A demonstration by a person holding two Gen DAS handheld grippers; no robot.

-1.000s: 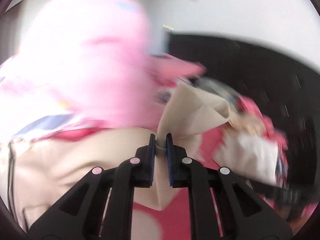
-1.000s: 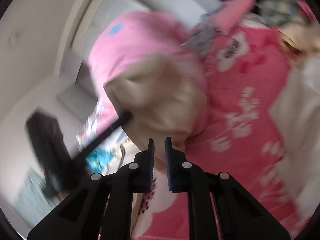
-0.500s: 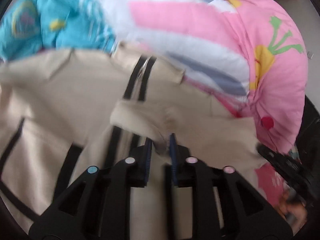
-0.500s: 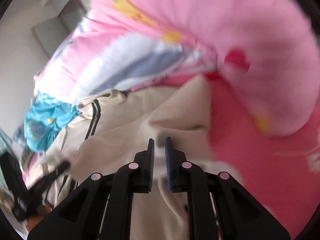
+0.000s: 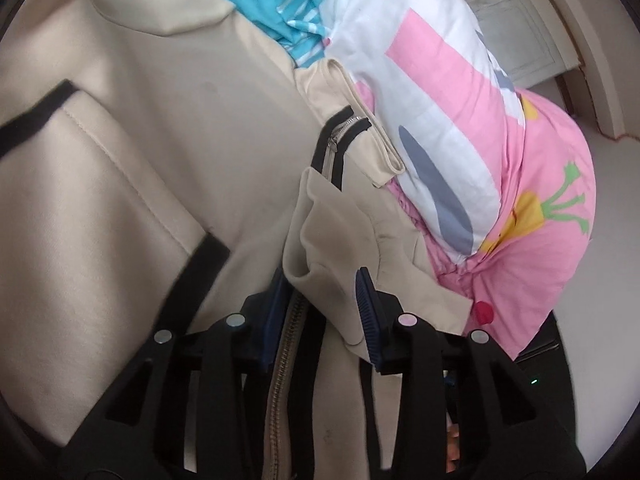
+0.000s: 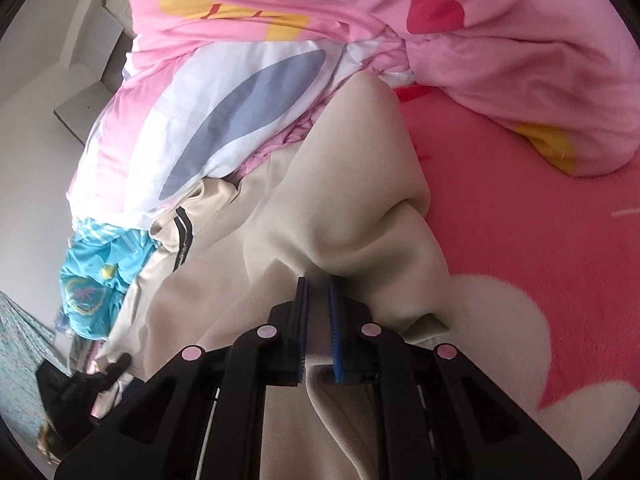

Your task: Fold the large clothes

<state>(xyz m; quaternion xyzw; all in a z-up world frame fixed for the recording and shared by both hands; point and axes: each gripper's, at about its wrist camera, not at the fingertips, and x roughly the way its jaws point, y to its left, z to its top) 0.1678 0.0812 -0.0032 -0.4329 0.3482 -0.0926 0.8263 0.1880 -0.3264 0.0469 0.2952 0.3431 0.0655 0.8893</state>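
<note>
Between the opening left claw (image 5: pixel 322 304) lies the beige jacket (image 5: pixel 160 128) fold.

The jacket (image 6: pixel 352 184) lies on the bed (image 6: pixel 540 208), its top against the rolled quilt (image 6: pixel 248 92) behind it. A crumpled garment (image 6: pixel 96 268) sits left of the jacket, beside the quilt.

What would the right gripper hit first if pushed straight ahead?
The right gripper, its jaws pinching the beige jacket, would first push into the jacket's bunched fold; beyond that, probably the pink duvet, though depth is unclear.
</note>
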